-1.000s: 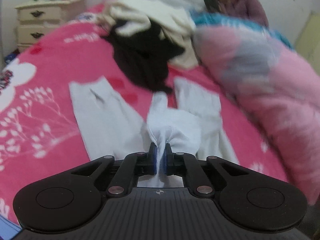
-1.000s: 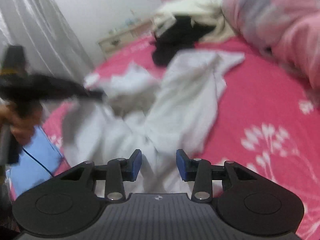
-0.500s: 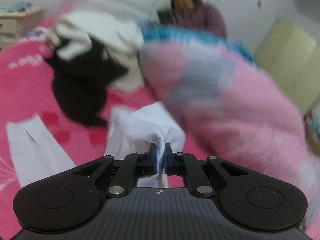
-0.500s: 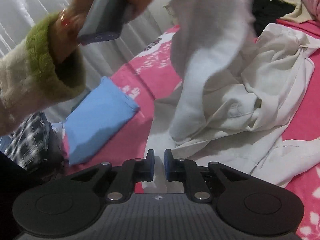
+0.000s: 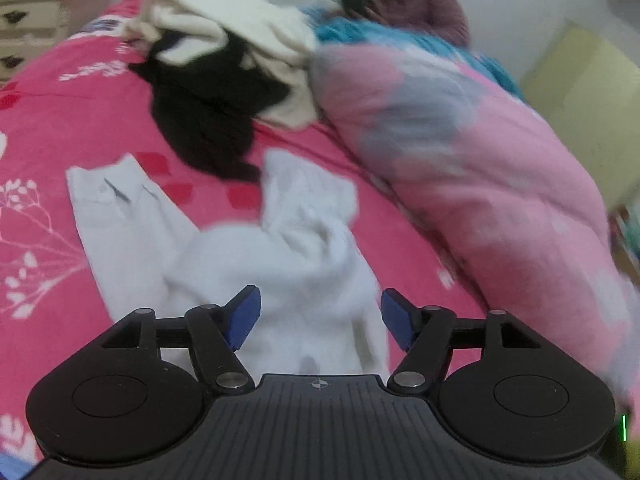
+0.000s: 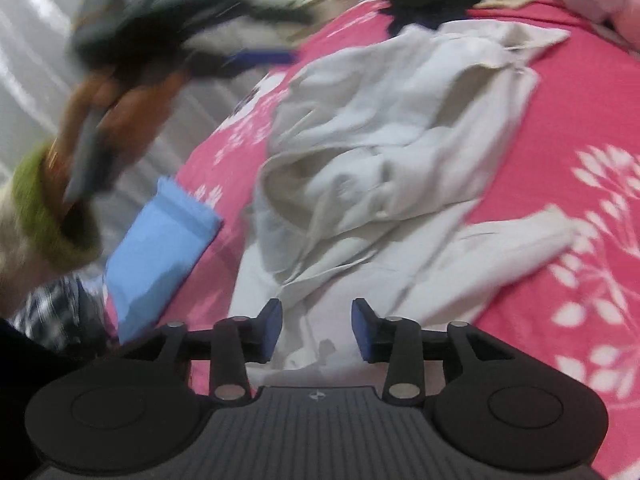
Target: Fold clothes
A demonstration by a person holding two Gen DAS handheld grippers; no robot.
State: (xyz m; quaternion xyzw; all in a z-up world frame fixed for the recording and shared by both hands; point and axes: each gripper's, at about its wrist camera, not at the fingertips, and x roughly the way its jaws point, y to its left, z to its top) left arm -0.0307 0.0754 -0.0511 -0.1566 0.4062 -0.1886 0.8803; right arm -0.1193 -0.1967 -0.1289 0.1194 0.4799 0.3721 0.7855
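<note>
So the white garment (image 5: 304, 248) is lying rumpled on the pink floral bedspread (image 5: 60, 128), bunched up in a soft heap in the middle with one flat part stretched out to the side. The left gripper (image 5: 320, 316) sits right over the near end of that garment; its jaws have just been opening and now stand wide apart, with the cloth showing between them but the blue pads (image 5: 244, 316) not pressing on it. The right gripper (image 6: 316, 330) is also just above the near edge of the garment (image 6: 380, 168); its jaws have just been opening too and stand partly apart, nothing pinched. In the right wrist view the left hand (image 6: 116, 108) with a green cuff is a blur off to the garment's side. Just beside the garment on that same side there's a folded blue cloth (image 6: 160, 256). Past the garment's far end there's a pile of black and cream clothes (image 5: 224, 80), and next to that a big pink quilt (image 5: 460, 152).
</note>
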